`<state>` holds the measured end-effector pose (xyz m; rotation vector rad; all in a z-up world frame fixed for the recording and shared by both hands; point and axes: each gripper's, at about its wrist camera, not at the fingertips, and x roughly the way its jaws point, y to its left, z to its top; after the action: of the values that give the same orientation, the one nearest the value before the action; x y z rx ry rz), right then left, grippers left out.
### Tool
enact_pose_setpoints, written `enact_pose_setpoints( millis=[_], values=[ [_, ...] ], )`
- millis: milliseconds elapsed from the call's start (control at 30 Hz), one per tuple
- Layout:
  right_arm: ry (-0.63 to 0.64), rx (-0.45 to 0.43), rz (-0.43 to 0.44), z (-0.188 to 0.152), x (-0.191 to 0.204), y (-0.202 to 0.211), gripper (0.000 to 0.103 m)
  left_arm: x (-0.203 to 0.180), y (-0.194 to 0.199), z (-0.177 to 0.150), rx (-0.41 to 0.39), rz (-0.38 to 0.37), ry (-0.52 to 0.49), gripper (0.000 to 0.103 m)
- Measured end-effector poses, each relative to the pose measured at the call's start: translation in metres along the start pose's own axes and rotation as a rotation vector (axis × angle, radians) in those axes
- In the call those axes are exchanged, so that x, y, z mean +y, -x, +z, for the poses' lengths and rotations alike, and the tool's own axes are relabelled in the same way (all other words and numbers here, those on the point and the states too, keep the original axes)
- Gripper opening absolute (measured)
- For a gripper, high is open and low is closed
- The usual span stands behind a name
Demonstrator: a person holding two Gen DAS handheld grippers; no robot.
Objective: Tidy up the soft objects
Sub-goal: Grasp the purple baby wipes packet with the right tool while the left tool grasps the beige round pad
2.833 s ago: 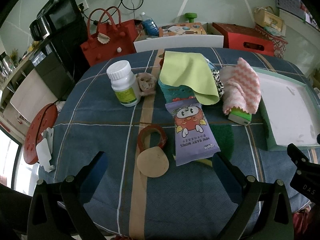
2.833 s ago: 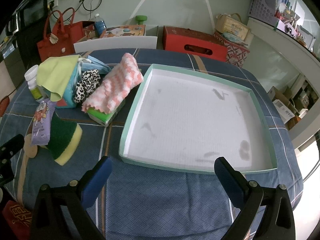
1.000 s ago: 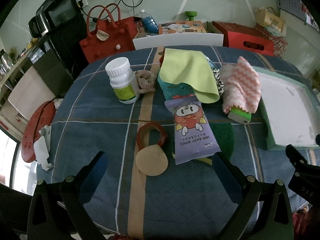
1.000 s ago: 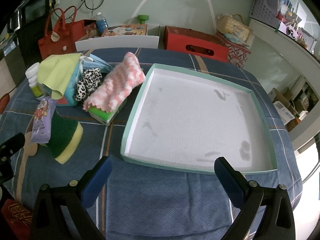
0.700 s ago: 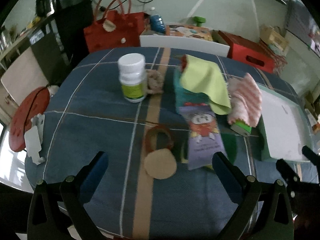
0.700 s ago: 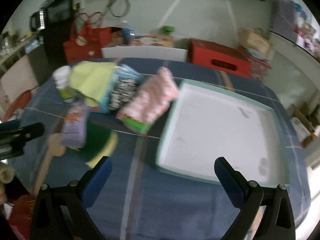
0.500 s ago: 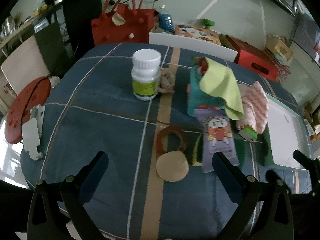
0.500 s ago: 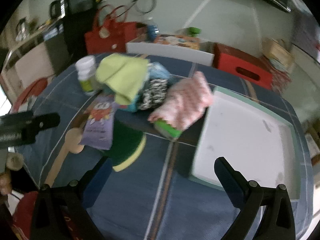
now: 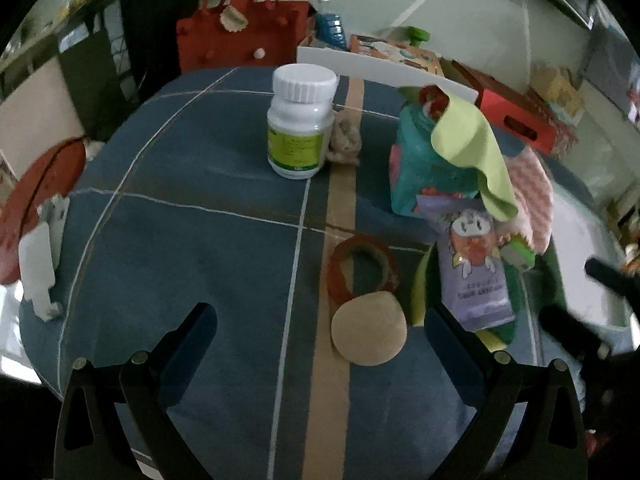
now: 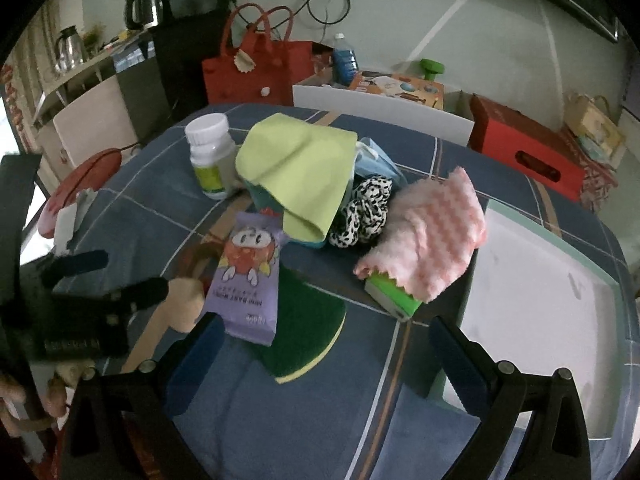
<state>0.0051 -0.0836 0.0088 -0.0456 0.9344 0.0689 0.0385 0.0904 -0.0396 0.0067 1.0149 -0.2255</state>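
Both views have swung leftward since a second ago — the right gripper [image 10: 320,344], jaws spread and empty, now faces the heap of soft things rather than the white mint-rimmed tray [image 10: 600,276], which sits off to its right. Straight ahead lie the green-and-yellow sponge [image 10: 308,336] and purple baby-wipes pack [image 10: 248,280]; beyond them, the pink-checked cloth [image 10: 432,236] and yellow-green cloth [image 10: 296,160]. The left gripper [image 9: 320,320], likewise spread and empty, hovers before a round tan pad [image 9: 368,336]. Judged: picking is about to begin — nothing is in the tray yet.
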Motion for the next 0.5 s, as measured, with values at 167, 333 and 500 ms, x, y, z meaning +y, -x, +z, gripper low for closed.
enact_pose_setpoints(
  millis=[167,333,500],
  values=[
    [-0.048,0.005,0.017,-0.001,-0.008,0.0,0.103,-0.008,-0.011,-0.005,0.045,-0.03,-0.041,0.103],
    [-0.103,0.01,0.046,-0.006,-0.014,-0.001,0.103,-0.018,-0.023,-0.009,0.095,-0.027,-0.079,0.103],
    [-0.08,0.014,0.053,-0.006,-0.005,-0.004,0.103,-0.027,-0.032,-0.01,0.117,-0.032,-0.107,0.1]
  ],
)
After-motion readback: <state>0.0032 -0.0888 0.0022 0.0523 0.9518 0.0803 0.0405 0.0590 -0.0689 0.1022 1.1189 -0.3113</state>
